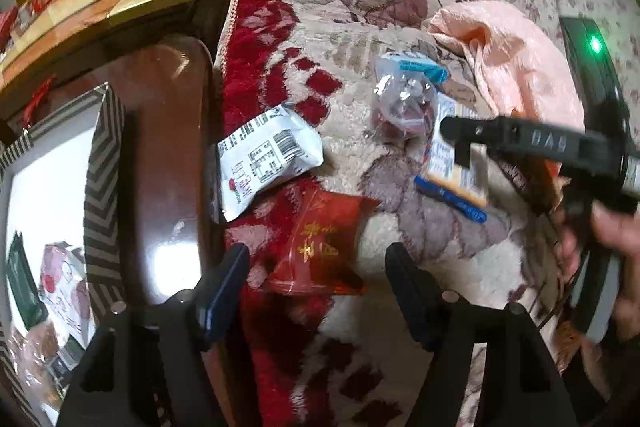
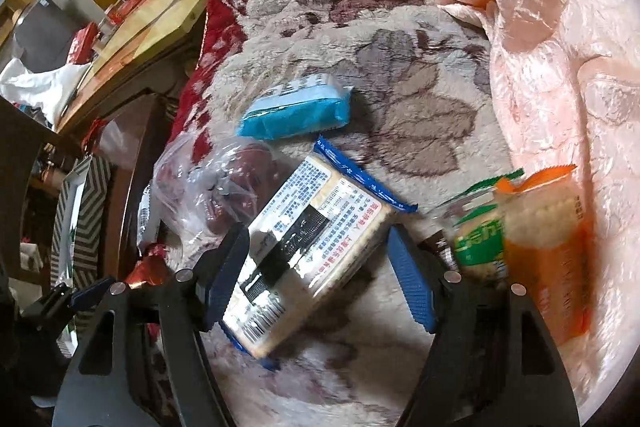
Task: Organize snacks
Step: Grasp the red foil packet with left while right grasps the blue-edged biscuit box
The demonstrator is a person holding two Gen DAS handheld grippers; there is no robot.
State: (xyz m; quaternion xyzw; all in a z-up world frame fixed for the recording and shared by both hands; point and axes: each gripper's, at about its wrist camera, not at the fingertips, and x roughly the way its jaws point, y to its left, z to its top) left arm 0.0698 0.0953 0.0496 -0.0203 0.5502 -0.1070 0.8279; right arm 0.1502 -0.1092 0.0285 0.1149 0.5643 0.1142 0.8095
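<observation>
Left gripper (image 1: 318, 259) straddling red packet (image 1: 320, 247) near blanket (image 1: 360, 7) edge, fingers wide; right gripper (image 2: 320, 259) bracketing cracker pack (image 2: 312, 251), fingers wide, gripping nothing.

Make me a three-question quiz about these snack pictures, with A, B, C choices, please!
1. Where does the red snack packet lie?
A. On the flowery blanket, between the left gripper jaws
B. Inside the striped box
C. On the wooden table

2. What colour are the end seals of the cracker pack between the right gripper jaws?
A. Green
B. Blue
C. Pink

3. How do the right gripper's jaws stand?
A. Squeezed shut on the teal packet
B. Shut with nothing in them
C. Open, one on each side of the cracker pack

Answers:
1. A, the red packet rests on the blanket with a jaw on each side.
2. B, a blue crimped edge shows at the pack's far end.
3. C, the right-hand jaw stands clear of the pack, so nothing squeezes it.
</observation>
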